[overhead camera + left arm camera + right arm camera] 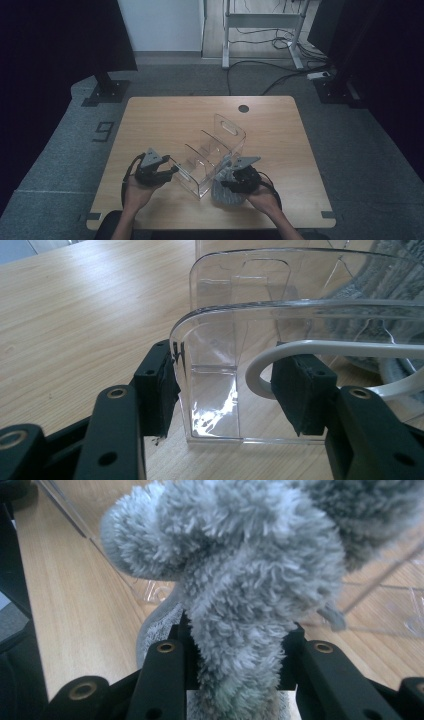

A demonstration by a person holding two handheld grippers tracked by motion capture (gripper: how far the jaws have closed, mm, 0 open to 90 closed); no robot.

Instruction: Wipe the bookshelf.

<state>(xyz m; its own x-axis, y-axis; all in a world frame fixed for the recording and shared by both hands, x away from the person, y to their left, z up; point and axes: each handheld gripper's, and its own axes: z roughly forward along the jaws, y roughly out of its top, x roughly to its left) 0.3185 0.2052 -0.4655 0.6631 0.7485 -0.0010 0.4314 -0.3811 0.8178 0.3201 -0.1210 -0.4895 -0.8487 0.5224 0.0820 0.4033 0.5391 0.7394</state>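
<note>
While the left gripper [172, 170] clamps the clear acrylic organizer's [220, 145] end wall, the right gripper [226, 184] grips a fluffy grey sock [240, 580] just beside it, not yet inside any compartment.

Clear plastic organiser [212, 155]: transparent box with upright dividers forming several compartments and a slot handle cut in its far end wall. Stands upright, set diagonally, near the middle of the surface's near half; its near end wall sits between the left tool's jaws.

Grey fluffy cloth [240, 580]: shaggy, plush, bunched in folds. Lies against the organiser's right side, toward the surface's near edge, pinched in the right tool.
</note>
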